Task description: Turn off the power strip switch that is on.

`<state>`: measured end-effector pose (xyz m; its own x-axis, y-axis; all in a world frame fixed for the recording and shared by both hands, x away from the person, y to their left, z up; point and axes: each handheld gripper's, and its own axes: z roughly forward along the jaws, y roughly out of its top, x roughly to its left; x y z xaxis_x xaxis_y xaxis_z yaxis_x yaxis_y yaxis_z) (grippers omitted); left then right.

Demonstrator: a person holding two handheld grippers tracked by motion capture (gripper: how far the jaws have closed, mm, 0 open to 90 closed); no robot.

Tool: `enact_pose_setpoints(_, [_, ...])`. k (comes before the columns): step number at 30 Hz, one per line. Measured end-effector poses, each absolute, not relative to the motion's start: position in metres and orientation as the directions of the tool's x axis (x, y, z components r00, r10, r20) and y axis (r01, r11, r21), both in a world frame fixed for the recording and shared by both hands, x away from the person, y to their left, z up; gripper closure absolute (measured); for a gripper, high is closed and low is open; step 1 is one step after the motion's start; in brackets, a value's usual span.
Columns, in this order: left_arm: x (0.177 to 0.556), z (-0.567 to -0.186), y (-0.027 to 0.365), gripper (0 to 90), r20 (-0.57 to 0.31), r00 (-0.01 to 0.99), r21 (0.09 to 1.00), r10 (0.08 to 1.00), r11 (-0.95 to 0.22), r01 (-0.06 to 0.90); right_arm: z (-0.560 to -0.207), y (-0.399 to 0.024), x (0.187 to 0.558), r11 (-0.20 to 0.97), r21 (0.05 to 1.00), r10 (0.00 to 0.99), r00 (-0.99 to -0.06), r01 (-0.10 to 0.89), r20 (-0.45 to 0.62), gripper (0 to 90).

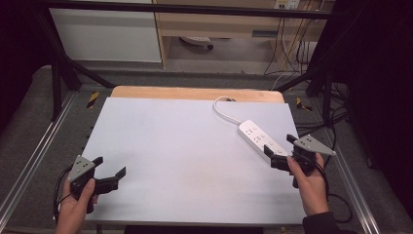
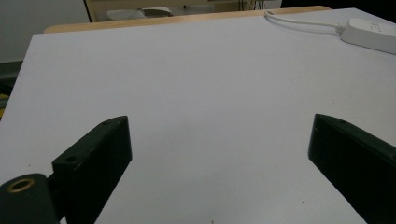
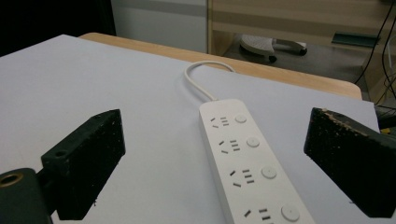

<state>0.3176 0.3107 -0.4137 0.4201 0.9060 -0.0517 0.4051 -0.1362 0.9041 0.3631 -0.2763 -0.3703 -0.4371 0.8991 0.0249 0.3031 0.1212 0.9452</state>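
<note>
At about three o'clock on the white table (image 1: pixel 185 146), the power strip (image 1: pixel 258 137) lies between the wide jaws of the right gripper (image 1: pixel 281 152), seemingly awaiting a closing grasp, while the left gripper (image 1: pixel 111 171), equally wide and empty, waits at eight o'clock.

A grey carpeted floor (image 1: pixel 29 122) is seen around the counter (image 1: pixel 195 93), framed by black metal bars (image 1: pixel 195 9). Behind, a white cabinet (image 1: pixel 107 34) and wooden shelving (image 1: pixel 219 24) are placed; cables (image 1: pixel 287 53) hang at right.
</note>
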Motion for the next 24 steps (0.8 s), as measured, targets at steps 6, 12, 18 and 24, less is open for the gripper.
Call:
enact_pose_setpoints(6, [0.318,-0.414,0.310,6.1,-0.051,0.420,0.904,0.906,-0.137,0.405,-0.386,-0.280,0.353,0.115,0.942,0.897,-0.441,0.316,0.038,5.2])
enact_pose_setpoints(12, [0.317,-0.414,0.310,6.1,-0.050,0.421,0.904,0.906,-0.138,0.405,-0.399,-0.284,0.344,0.104,0.939,0.896,-0.440,0.327,0.054,5.2])
enact_pose_setpoints(18, [0.317,-0.414,0.310,6.0,-0.048,0.421,0.903,0.906,-0.141,0.406,-0.409,-0.288,0.337,0.094,0.937,0.899,-0.432,0.338,0.065,5.0])
enact_pose_setpoints(24, [0.317,-0.414,0.309,6.0,-0.047,0.424,0.903,0.904,-0.143,0.405,-0.418,-0.290,0.333,0.097,0.932,0.897,-0.436,0.350,0.070,4.8])
